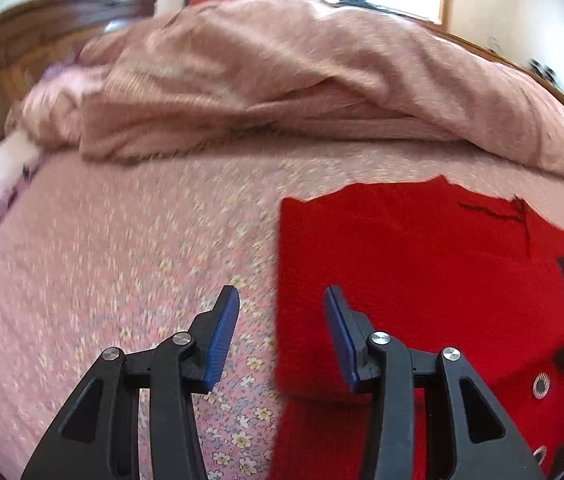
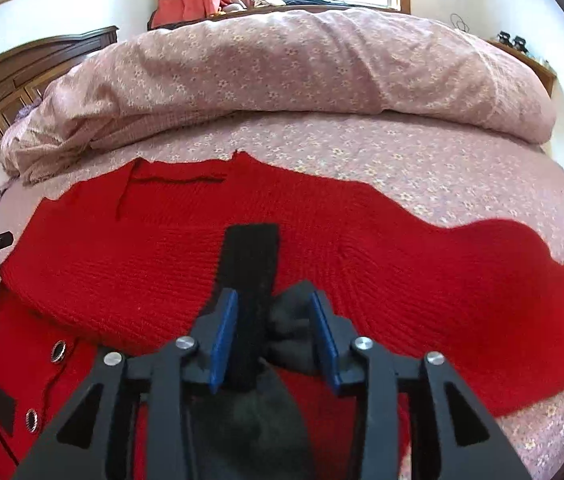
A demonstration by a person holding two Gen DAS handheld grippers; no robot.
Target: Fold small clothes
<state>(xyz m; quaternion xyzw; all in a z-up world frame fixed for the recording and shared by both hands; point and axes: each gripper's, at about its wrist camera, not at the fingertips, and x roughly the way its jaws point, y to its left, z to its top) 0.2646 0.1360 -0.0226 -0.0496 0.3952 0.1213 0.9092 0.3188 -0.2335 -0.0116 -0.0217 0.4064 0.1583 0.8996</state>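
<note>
**Red garment spread sideways, black bow between the right jaws**

A red knitted garment (image 2: 322, 248) is seen laid on the flowered bed sheet (image 2: 462, 168), partly folded, with its long axis running left to right across the right wrist view. Directly over its middle the right gripper (image 2: 273, 336) is held, pointing steeply down; its 2 blue pads stand apart, and a black bow or ribbon trim (image 2: 251, 264) lies between them without being pressed, so the trim is judged released. The unfolded part, probably a sleeve, trails away to the right of this gripper.

The left gripper (image 1: 282, 332) is held at the garment's straight left edge (image 1: 279, 280): 1 pad is over the sheet, the other over the red knit. Its jaws are also apart and nothing is clamped. A bunched pink duvet (image 1: 282, 80) is heaped beyond, well apart from the garment.

The trailing right part is judged nearer the right hand, so the next fold would likely be taken from there toward the middle
</note>
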